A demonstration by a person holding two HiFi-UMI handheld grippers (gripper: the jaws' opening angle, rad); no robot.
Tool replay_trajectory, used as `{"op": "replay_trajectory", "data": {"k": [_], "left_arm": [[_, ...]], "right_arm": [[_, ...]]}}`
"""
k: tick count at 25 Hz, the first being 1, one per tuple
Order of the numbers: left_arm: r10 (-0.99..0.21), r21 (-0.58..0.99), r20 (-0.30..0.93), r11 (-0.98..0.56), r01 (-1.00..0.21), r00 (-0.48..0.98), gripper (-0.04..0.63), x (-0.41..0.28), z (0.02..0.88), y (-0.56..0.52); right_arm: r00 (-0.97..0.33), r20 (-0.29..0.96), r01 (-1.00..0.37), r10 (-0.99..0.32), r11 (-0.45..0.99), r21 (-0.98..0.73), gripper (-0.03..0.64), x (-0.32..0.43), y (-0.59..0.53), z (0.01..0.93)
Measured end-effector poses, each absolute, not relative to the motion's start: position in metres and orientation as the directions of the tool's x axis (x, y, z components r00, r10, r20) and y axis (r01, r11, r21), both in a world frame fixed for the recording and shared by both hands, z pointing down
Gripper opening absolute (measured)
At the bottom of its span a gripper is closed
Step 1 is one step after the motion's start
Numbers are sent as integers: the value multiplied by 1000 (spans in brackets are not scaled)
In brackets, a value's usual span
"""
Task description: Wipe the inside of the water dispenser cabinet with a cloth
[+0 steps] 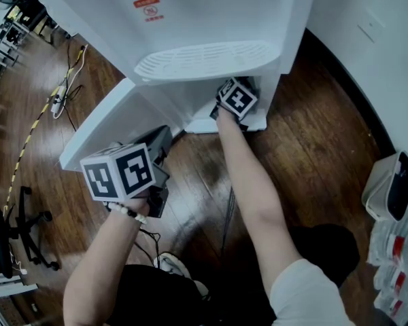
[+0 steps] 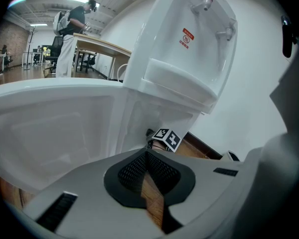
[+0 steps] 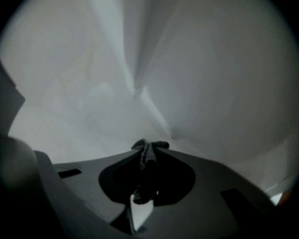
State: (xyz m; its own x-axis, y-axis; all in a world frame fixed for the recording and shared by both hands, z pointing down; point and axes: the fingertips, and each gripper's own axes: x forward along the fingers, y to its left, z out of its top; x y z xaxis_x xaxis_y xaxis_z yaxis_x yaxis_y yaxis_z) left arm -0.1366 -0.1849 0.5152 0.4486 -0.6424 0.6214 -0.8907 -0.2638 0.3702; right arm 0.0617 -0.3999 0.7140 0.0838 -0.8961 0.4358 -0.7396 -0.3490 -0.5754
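The right gripper (image 3: 145, 154) is clamped on a dark cloth (image 3: 148, 147). Only a small crumpled tuft of it pokes out past the jaw tips; the rest is pinched between the pads. The tuft sits close to the pale inner wall (image 3: 114, 83) of the cabinet, but I cannot tell whether it touches. In the head view this gripper's marker cube reaches into the open lower cabinet of the white water dispenser (image 1: 211, 19), below the ribbed drip tray (image 1: 204, 60).

The left gripper (image 2: 145, 156) has its jaws pressed together with nothing between them. It hangs nearer the person, just beside the cabinet door (image 1: 115, 121), which stands swung open to the left.

The dispenser stands on a dark wooden floor (image 1: 306, 141) against a white wall. Cables (image 1: 64, 94) trail over the boards at far left, an office chair (image 1: 27, 229) stands near left, and a white bin (image 1: 387, 189) sits at right. In the left gripper view, a person (image 2: 72, 24) stands by a desk (image 2: 102, 46) far across the room.
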Motion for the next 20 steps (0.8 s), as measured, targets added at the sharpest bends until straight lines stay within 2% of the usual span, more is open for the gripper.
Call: {"op": "replay_trajectory", "data": {"k": [8, 15, 17, 20], "left_arm": [[-643, 374, 614, -273, -886, 457, -9, -136, 512, -183], [-642, 377, 613, -275, -885, 461, -9, -139, 511, -181], [-642, 376, 615, -271, -886, 457, -10, -142, 511, -181], [-642, 375, 617, -270, -887, 456, -9, -141, 511, -181]], "right_arm": [[163, 182, -740, -970, -243, -627, 51, 59, -397, 627], [296, 19, -690, -955, -228, -687, 44, 76, -374, 558], [304, 14, -686, -952, -229, -691, 42, 77, -372, 557], [305, 83, -688, -949, -280, -669, 43, 76, -373, 580]]}}
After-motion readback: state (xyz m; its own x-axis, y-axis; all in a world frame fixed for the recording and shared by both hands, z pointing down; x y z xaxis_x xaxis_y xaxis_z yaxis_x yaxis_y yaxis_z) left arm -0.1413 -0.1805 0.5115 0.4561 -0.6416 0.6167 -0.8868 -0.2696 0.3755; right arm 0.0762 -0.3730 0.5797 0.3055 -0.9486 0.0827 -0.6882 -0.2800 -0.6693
